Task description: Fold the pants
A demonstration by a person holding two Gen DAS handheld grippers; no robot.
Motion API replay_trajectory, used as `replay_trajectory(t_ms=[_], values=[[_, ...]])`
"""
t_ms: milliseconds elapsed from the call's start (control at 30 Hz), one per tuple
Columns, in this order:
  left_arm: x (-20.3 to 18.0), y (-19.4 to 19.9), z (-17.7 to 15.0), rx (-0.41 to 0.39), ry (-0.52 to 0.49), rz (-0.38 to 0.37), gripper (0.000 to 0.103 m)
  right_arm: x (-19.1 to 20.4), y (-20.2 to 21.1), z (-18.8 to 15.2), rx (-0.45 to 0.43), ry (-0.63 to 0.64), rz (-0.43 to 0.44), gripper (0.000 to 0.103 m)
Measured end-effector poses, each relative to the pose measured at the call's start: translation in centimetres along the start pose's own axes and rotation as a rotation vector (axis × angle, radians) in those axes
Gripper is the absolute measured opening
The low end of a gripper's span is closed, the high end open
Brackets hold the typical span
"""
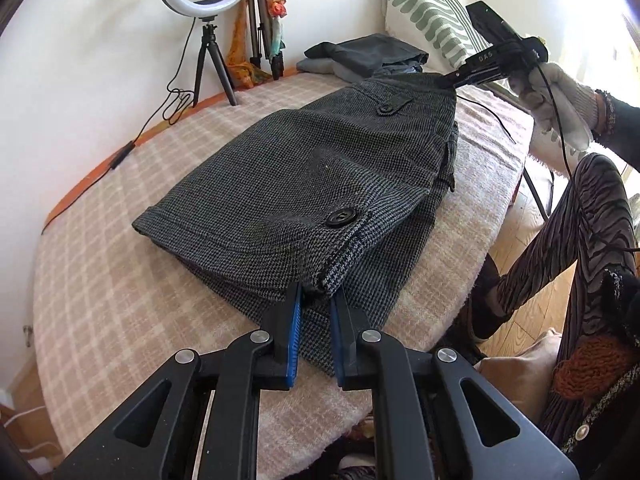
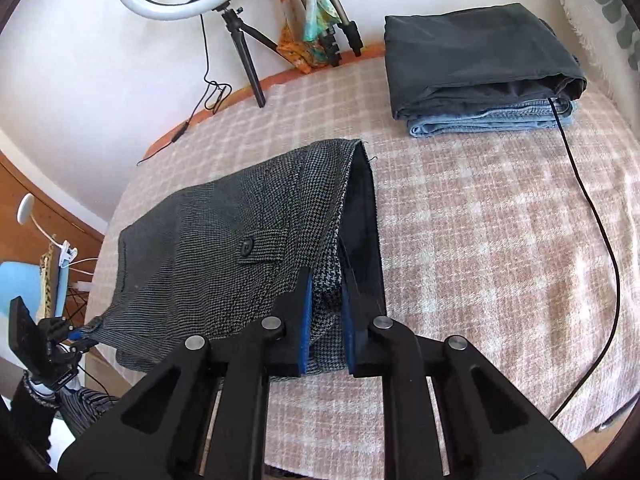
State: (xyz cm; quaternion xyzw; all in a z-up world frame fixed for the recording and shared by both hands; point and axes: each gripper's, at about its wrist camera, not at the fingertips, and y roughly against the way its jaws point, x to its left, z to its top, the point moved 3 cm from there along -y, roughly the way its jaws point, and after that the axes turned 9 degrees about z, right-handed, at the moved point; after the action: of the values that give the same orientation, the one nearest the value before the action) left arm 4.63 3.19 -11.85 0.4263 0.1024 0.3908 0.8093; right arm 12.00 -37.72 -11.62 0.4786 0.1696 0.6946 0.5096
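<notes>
Grey houndstooth pants (image 1: 300,168) lie folded on a pink checked blanket (image 1: 120,280), with a button tab on top. In the left wrist view my left gripper (image 1: 316,290) is shut on the near corner of the pants, blue pads pinching the fabric edge. At the far end my right gripper (image 1: 450,82), held by a gloved hand (image 1: 560,96), pinches the waistband corner. The right wrist view shows the right gripper (image 2: 326,292) shut on a bunch of the pants (image 2: 208,240), with dark lining showing beside it. The left gripper (image 2: 80,334) grips the far-left corner there.
A stack of folded pants (image 2: 480,64), dark over blue denim, sits at the back right. A ring light (image 2: 160,12) on a tripod stands by the wall. A black cable (image 2: 588,196) trails across the blanket. A patterned pillow (image 1: 424,12) and a person's striped leg (image 1: 580,220) are at the right.
</notes>
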Motion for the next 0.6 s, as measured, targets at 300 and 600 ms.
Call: replay_trajectory(t_ms=[300, 600], values=[[2.6, 1.5, -2.5, 0.058, 0.133, -0.008, 0.008, 2.1, -1.0, -2.6, 0.084, 0.311, -0.323, 0.031], [8.8, 3.3, -0.3, -0.074, 0.439, 0.054, 0.009, 13.9, -1.9, -5.3, 0.024, 0.612, -0.070, 0.046]])
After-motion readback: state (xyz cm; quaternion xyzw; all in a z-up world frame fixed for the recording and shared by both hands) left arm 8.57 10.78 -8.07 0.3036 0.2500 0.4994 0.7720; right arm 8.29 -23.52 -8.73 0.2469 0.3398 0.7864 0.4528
